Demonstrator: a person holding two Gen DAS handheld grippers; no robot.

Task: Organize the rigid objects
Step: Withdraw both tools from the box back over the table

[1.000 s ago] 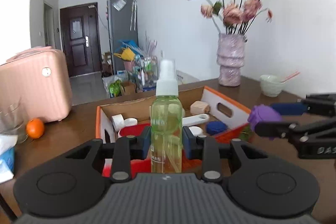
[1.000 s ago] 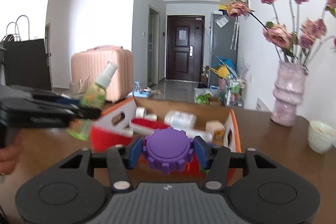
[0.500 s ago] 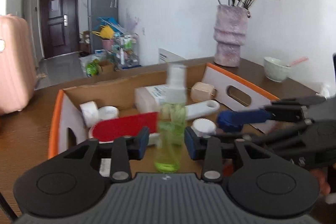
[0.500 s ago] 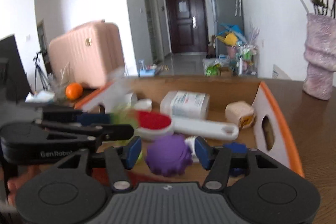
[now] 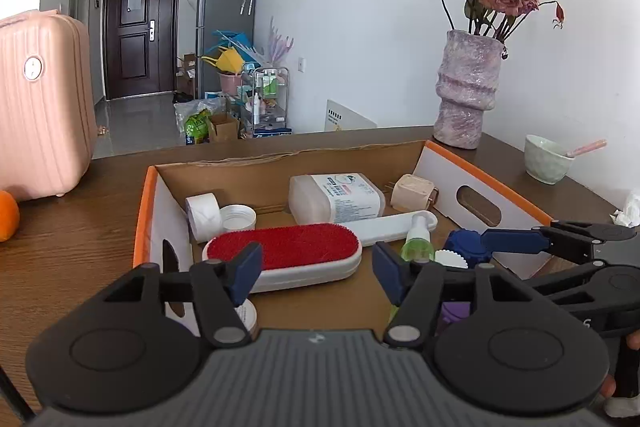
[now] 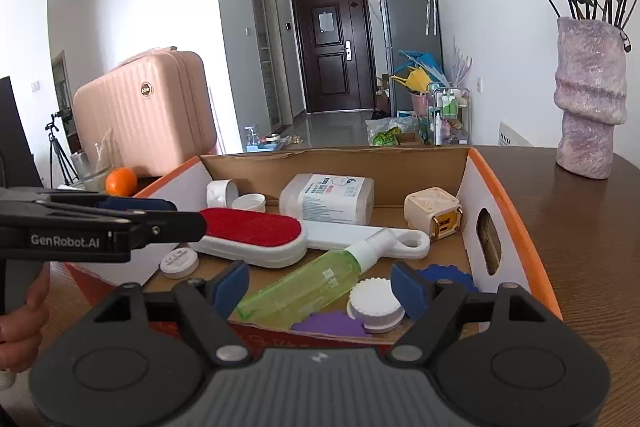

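"GenRobot.AI" on left claw (image 6: pixel 188 225)

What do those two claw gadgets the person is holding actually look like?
Both are matte black plastic. Each claw, the left claw and the right claw, has two angular black fingers tipped with dark blue pads, two round discs on a ribbed grey body behind them, and silver pivot pins. White lettering on the left one reads GenRobot.AI. No cables or sleeves show.

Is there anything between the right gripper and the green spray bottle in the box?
Nothing visible. The green spray bottle lies on its side in the cardboard box, directly ahead of the open right gripper; a white cap and purple knob lie beside it.
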